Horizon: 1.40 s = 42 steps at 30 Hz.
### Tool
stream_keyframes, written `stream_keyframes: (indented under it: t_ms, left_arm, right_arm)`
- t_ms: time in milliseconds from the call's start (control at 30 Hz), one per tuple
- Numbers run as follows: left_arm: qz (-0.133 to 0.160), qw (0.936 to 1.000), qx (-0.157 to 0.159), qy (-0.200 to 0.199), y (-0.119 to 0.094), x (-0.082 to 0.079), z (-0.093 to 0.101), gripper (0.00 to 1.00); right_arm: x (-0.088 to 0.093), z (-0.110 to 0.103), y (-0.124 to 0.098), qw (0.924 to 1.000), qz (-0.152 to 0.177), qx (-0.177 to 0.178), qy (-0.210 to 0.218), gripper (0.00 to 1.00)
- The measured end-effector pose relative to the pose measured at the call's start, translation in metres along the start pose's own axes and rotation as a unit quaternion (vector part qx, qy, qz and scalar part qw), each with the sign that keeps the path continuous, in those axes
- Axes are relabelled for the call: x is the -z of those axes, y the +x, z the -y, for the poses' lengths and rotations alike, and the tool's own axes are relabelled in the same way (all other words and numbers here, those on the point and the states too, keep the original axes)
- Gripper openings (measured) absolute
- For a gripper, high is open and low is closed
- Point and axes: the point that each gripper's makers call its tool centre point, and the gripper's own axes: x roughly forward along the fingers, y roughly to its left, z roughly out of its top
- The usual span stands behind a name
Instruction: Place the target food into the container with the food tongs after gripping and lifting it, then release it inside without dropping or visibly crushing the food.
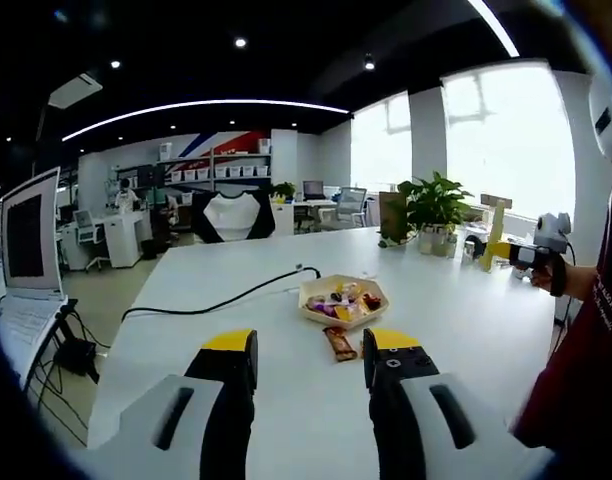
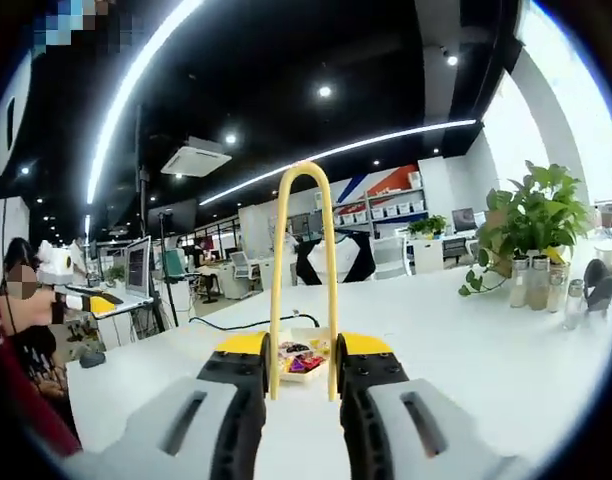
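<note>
1. Your left gripper (image 1: pixel 309 365) has its jaws spread apart with nothing between them; they rise over the white table (image 1: pixel 466 330) in the left gripper view.
2. Just past those jaws lies a brown wrapped snack bar (image 1: pixel 339 343), flat on the table. Its long axis runs away from you, toward the tray and tilted slightly left at the far end.
3. The hexagonal tray (image 1: pixel 343 301) sits just beyond the bar, close to it; whether they touch you cannot tell. It holds a heap of mixed wrapped snacks in purple, yellow and red.
4. A black cable (image 1: pixel 216 300) runs over the table from the left toward the tray's far side.
5. Your right gripper (image 2: pixel 302 368) is clamped on the yellow food tongs (image 2: pixel 303 280), one jaw pressing on each leg.
6. The tongs stand upright in the right gripper view, their long axis running up the picture. The closed looped end points up and away from you, the two legs coming down between the jaws. The tips are hidden, so you cannot tell what they touch.
7. In that view the tray (image 2: pixel 298 362) shows between the tong legs, just beyond the jaws.
8. A potted plant (image 2: pixel 531 225) stands on the table's right side, with small bottles (image 2: pixel 538 283) beside it.
9. In the left gripper view your right gripper (image 1: pixel 531 252) shows at the far right, held by a hand.
</note>
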Motion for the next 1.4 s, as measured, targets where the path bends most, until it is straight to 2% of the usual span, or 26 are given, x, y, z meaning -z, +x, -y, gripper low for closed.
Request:
stream_keyframes:
  t_ms: [67, 200, 300, 400, 600, 667, 733, 800, 933, 1100, 1233, 1267, 1300, 1333, 1367, 1400]
  left_arm:
    - [-0.014, 0.9995, -0.015, 0.022, -0.002, 0.003, -0.008, 0.45]
    - [-0.009, 0.9995, -0.022, 0.019, -0.007, 0.001, -0.015, 0.45]
    - [-0.012, 0.9993, -0.03, 0.017, -0.011, 0.006, -0.019, 0.45]
    - [-0.019, 0.9991, -0.034, 0.015, -0.015, 0.012, -0.02, 0.45]
    - [-0.029, 0.9987, -0.04, 0.015, -0.022, 0.02, -0.023, 0.45]
    - [-0.027, 0.9986, -0.044, 0.012, -0.024, 0.018, -0.027, 0.45]
    - [-0.023, 0.9986, -0.047, 0.01, -0.025, 0.016, -0.03, 0.45]
    - [-0.022, 0.9986, -0.048, 0.011, -0.026, 0.015, -0.031, 0.45]
    - [-0.026, 0.9983, -0.051, 0.01, -0.029, 0.018, -0.034, 0.45]
    - [-0.029, 0.9981, -0.054, 0.004, -0.037, 0.024, -0.037, 0.46]
    - [-0.034, 0.9977, -0.059, 0.005, -0.043, 0.026, -0.04, 0.46]
    - [-0.032, 0.9976, -0.061, 0.002, -0.044, 0.024, -0.042, 0.46]
    - [-0.029, 0.9977, -0.061, -0.003, -0.045, 0.023, -0.042, 0.46]
    - [-0.027, 0.9979, -0.057, -0.009, -0.044, 0.023, -0.041, 0.46]
    - [-0.028, 0.9979, -0.058, -0.01, -0.044, 0.024, -0.041, 0.46]
    - [-0.032, 0.9978, -0.058, -0.008, -0.043, 0.026, -0.041, 0.46]
  right_arm:
    - [0.001, 0.004, -0.003, 0.9999, 0.0, 0.006, 0.009, 0.23]
    - [0.001, 0.005, -0.003, 0.9999, 0.0, 0.009, 0.014, 0.23]
    - [0.005, -0.007, 0.006, 0.997, 0.002, -0.013, 0.077, 0.23]
    - [0.011, -0.019, 0.018, 0.9983, -0.007, -0.022, 0.054, 0.23]
    - [0.014, -0.04, 0.044, 0.9965, -0.008, -0.046, 0.07, 0.23]
    - [0.017, -0.046, 0.053, 0.9973, -0.01, -0.047, 0.056, 0.23]
    - [0.018, -0.05, 0.06, 0.9968, -0.01, -0.048, 0.062, 0.23]
    - [0.021, -0.047, 0.07, 0.9983, -0.006, -0.02, 0.055, 0.23]
    - [0.031, -0.049, 0.085, 0.9976, -0.006, 0.005, 0.068, 0.23]
    - [0.056, -0.067, 0.11, 0.9954, -0.029, -0.001, 0.092, 0.23]
    - [0.065, -0.082, 0.126, 0.9954, -0.032, -0.009, 0.09, 0.23]
    - [0.067, -0.081, 0.129, 0.9964, -0.029, 0.007, 0.08, 0.23]
    - [0.064, -0.072, 0.13, 0.9968, -0.016, 0.04, 0.067, 0.23]
    - [0.062, -0.068, 0.132, 0.9956, -0.004, 0.056, 0.075, 0.23]
    - [0.063, -0.069, 0.134, 0.993, -0.002, 0.058, 0.103, 0.23]
    - [0.067, -0.072, 0.137, 0.9915, -0.012, 0.053, 0.119, 0.23]
